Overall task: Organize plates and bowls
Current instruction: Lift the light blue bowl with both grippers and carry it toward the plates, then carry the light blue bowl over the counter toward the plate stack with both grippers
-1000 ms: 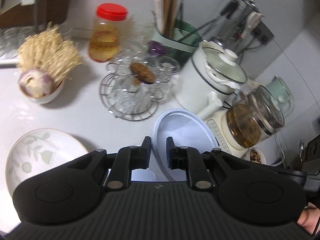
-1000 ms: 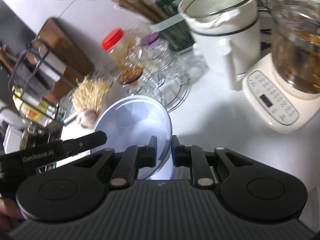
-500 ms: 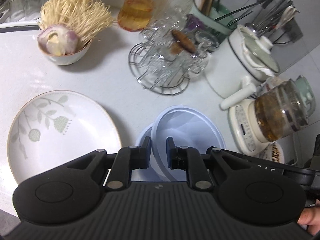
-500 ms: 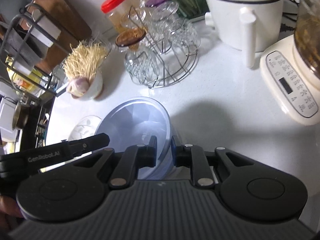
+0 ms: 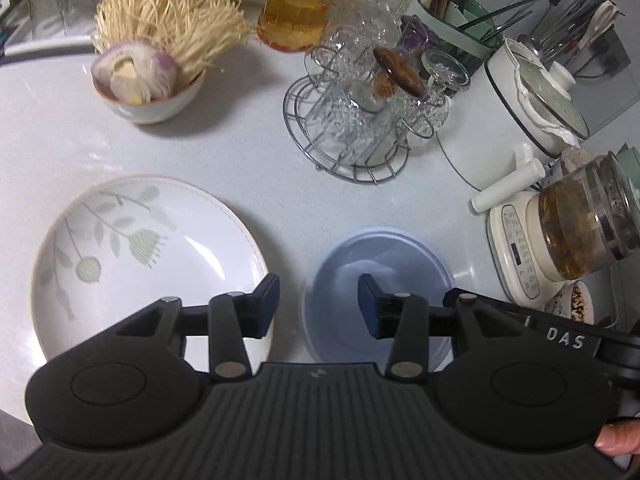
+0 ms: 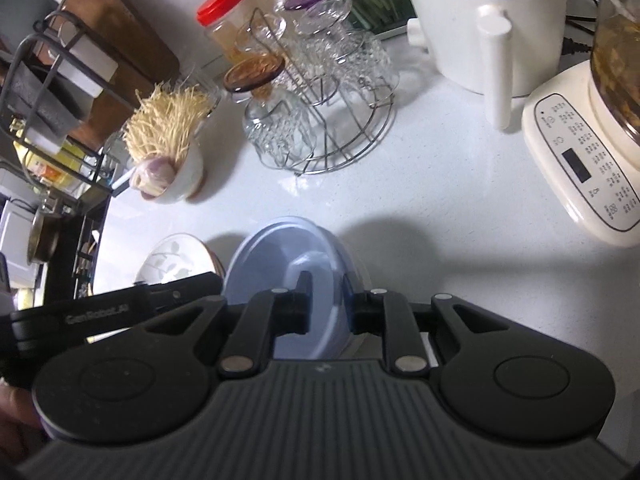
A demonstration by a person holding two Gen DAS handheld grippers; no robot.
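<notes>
Blue bowl (image 5: 380, 280) now released, left fingers (image 5: 268, 296) apart.

White countertop (image 5: 248, 168): floral plate (image 5: 148, 264), seemingly stacked blue bowls (image 5: 380, 264).

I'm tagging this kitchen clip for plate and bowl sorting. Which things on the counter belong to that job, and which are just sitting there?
Job:
- blue bowl, stacked
- leaf-patterned plate
- left tongs, open
- right tongs, open, straddling the bowl's rim

Lying about:
- bowl of noodles and onion
- glasses rack
- red-lidded jar
- white pot
- glass kettle
</notes>
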